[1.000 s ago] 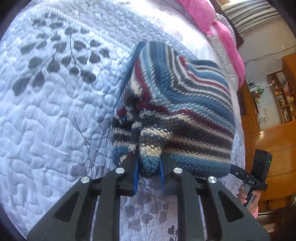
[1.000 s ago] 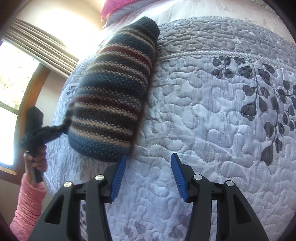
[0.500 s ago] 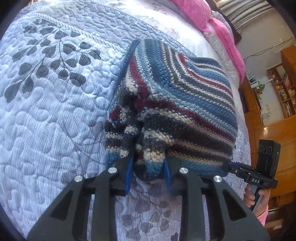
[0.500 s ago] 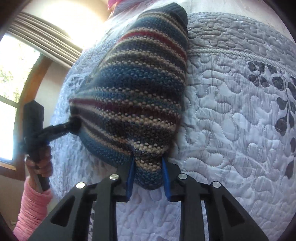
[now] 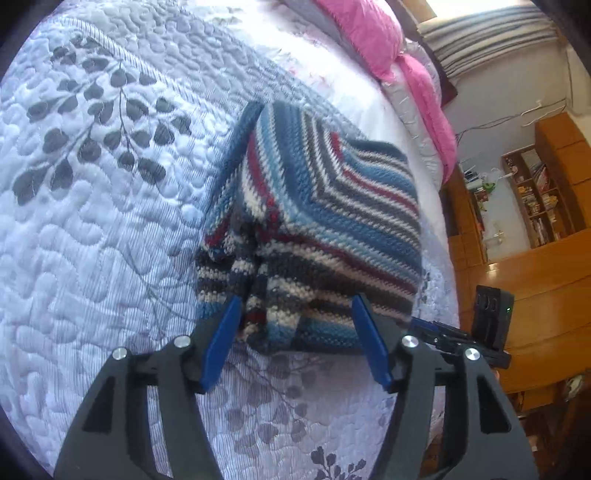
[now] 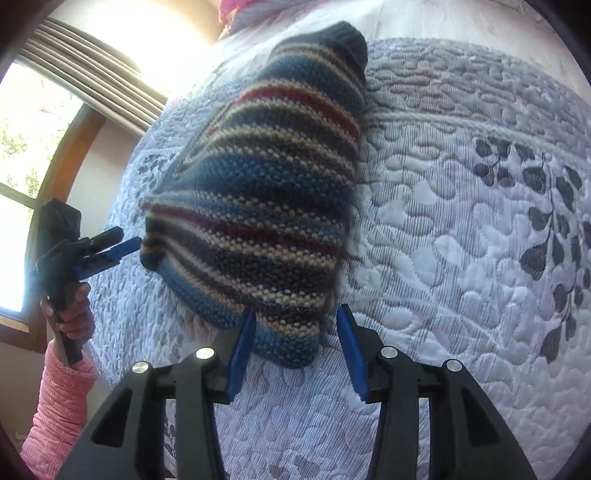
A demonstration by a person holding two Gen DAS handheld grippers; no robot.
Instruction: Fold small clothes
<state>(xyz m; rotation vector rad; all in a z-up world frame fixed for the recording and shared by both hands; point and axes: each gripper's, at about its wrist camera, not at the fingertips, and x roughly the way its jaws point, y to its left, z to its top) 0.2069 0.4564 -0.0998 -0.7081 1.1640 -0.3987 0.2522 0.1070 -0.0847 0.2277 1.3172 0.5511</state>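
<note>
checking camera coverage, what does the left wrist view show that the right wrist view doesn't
Only the left wrist view shows the pink pillows, the wooden bookshelf and the knit's bunched near edge. Only the right wrist view shows the window, its curtain and a pink sleeve. Both show the striped knit garment lying on the leaf-pattern quilt, with the left hand-held gripper and the right hand-held gripper open at its edge.

Open quilted bedspread [image 5: 92, 229] stretches left of the left gripper [image 5: 295, 339] and right of the right gripper [image 6: 295, 343], offering clear passage. Ahead of both, the folded striped knit garment [image 5: 325, 221] blocks the way, its near corners lying between each pair of spread blue fingers [image 6: 240, 347]. Beyond it, pink pillows [image 5: 369, 33] close off the bed's far end.
</note>
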